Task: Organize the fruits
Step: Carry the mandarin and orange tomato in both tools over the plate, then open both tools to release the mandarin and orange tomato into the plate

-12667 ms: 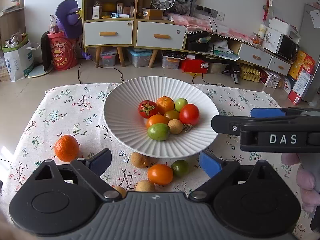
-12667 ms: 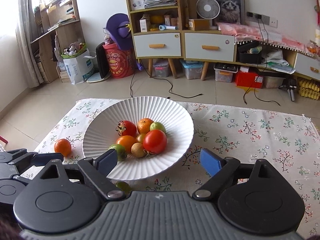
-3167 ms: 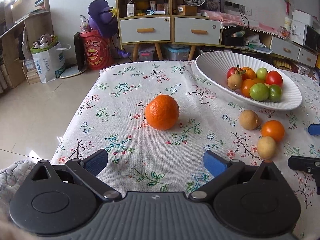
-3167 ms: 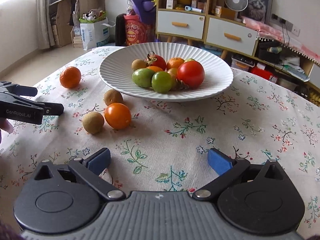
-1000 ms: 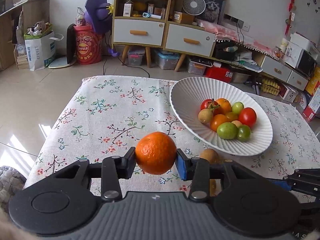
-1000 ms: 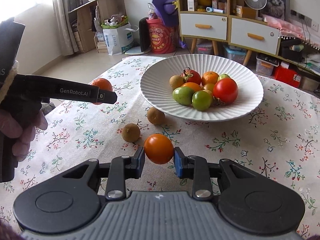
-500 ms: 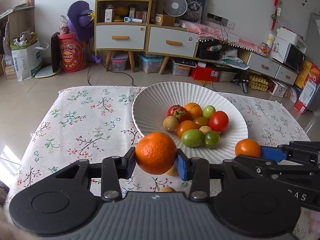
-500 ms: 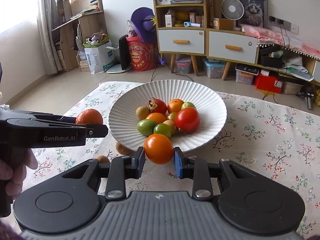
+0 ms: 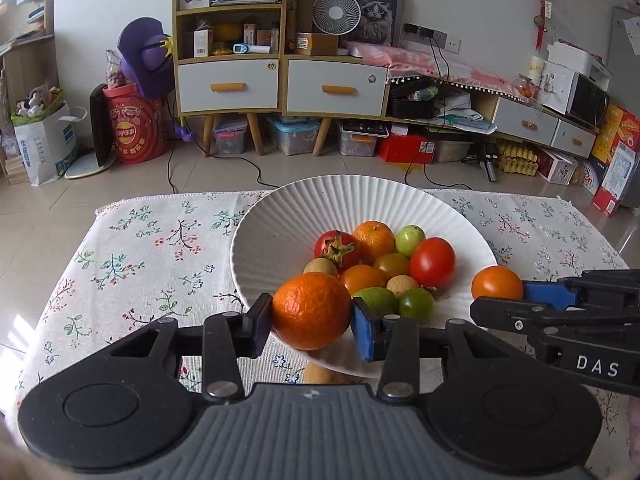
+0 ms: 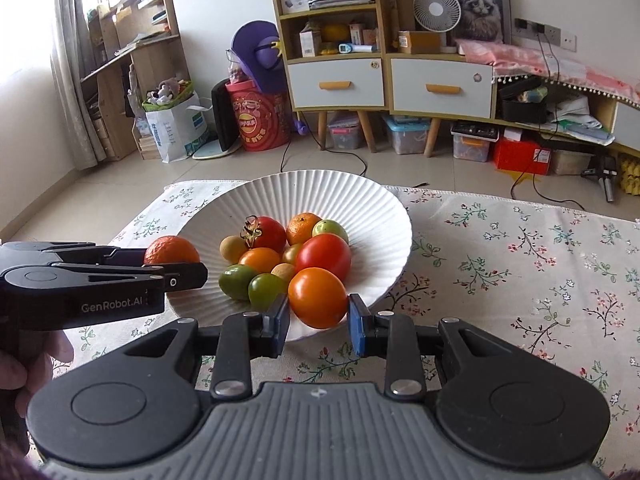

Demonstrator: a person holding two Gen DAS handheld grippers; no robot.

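My left gripper (image 9: 311, 322) is shut on a mandarin (image 9: 311, 310), held over the near left rim of the white ribbed bowl (image 9: 280, 216). My right gripper (image 10: 318, 318) is shut on an orange tomato (image 10: 317, 297), held above the bowl's (image 10: 372, 208) near rim. In the left wrist view the right gripper's tomato (image 9: 496, 283) hangs at the bowl's right side. In the right wrist view the left gripper's mandarin (image 10: 171, 250) shows at the bowl's left. The bowl holds several red, orange and green fruits (image 9: 432, 262).
A floral cloth (image 9: 132, 248) covers the table. One brownish fruit (image 9: 320, 374) lies on the cloth just under the bowl's near edge, partly hidden by my left gripper. A hand (image 10: 24, 364) grips the left tool. Cabinets and clutter stand beyond the table.
Both grippers have carried their fruit toward the bowl, and the bowl now lies directly ahead of each. The grips on the mandarin and the tomato have stayed the same.
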